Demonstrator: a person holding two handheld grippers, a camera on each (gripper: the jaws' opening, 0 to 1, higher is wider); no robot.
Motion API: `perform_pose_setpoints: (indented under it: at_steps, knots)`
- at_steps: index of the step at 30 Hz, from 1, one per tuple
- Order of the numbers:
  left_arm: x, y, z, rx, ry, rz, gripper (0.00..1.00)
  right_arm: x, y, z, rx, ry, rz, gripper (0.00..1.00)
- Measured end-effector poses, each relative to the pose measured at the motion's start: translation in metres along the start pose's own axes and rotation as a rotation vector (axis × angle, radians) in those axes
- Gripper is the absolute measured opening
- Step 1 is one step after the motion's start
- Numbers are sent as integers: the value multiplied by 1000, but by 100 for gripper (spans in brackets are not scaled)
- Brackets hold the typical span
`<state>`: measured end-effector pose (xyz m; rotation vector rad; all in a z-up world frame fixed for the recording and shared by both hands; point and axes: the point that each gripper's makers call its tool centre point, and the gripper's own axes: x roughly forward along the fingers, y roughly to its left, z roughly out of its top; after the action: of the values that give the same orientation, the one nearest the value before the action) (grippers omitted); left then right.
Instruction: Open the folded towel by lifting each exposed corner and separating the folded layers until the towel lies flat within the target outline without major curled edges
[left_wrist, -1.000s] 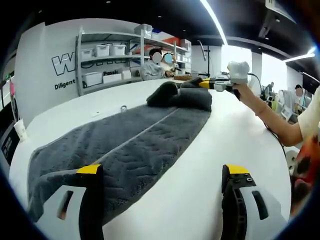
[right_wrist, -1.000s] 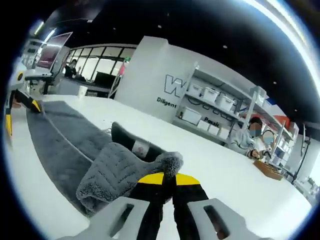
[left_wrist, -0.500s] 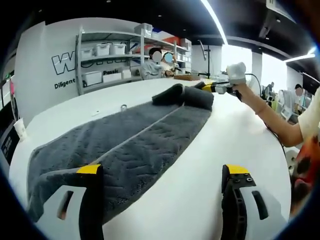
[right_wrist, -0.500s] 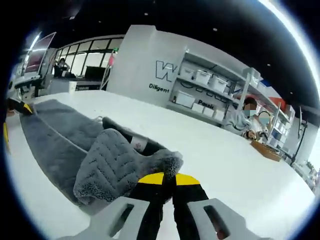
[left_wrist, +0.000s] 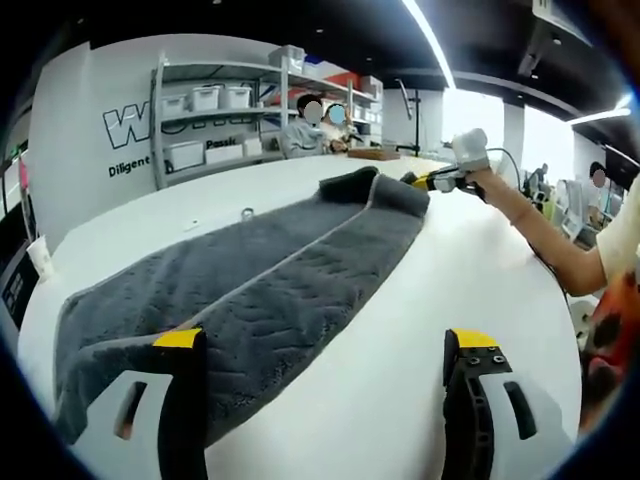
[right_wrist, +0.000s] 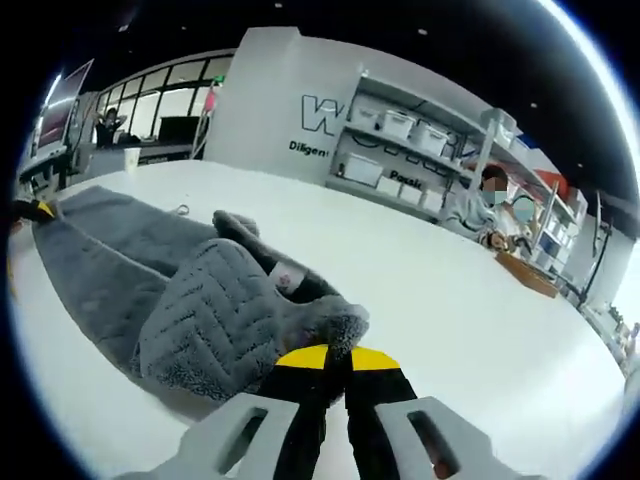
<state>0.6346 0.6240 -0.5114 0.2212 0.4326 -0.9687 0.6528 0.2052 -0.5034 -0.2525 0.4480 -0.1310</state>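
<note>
A long dark grey towel (left_wrist: 250, 280) lies stretched along the white table (left_wrist: 400, 330), with a lighter seam down its length. My left gripper (left_wrist: 325, 345) is open at the towel's near end, its left finger over the cloth and nothing between the fingers. At the far end my right gripper (left_wrist: 425, 180) pinches a corner of the towel. In the right gripper view my right gripper (right_wrist: 336, 352) is shut on that corner of the towel (right_wrist: 200, 310), whose last fold still lies rumpled, with a small label (right_wrist: 288, 277) showing.
Shelving with white bins (left_wrist: 215, 100) stands against the back wall. Seated people (left_wrist: 305, 135) are at the table's far end. A paper cup (left_wrist: 40, 258) stands at the left edge. A small metal object (left_wrist: 246, 214) lies beside the towel. A person's arm (left_wrist: 540, 235) holds the right gripper.
My right gripper has drawn the folded far end of the towel outward, so the bunched fold has flattened and the towel is longer. My left gripper has stayed put.
</note>
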Motion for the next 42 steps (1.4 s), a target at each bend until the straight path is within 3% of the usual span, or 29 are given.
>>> perform_pose_setpoints:
  at_steps: [12, 24, 31, 42]
  knots:
    - [1, 0, -2, 0, 10, -3, 96, -4, -25, -14, 58, 28, -49, 0]
    - [1, 0, -4, -2, 17, -3, 95, -5, -29, -21, 72, 45, -48, 0]
    - [2, -3, -5, 0, 23, -10, 95, -4, -41, -32, 133, 59, -52, 0]
    - [2, -2, -6, 1, 29, -7, 95, -10, -46, -34, 97, 88, -79, 0]
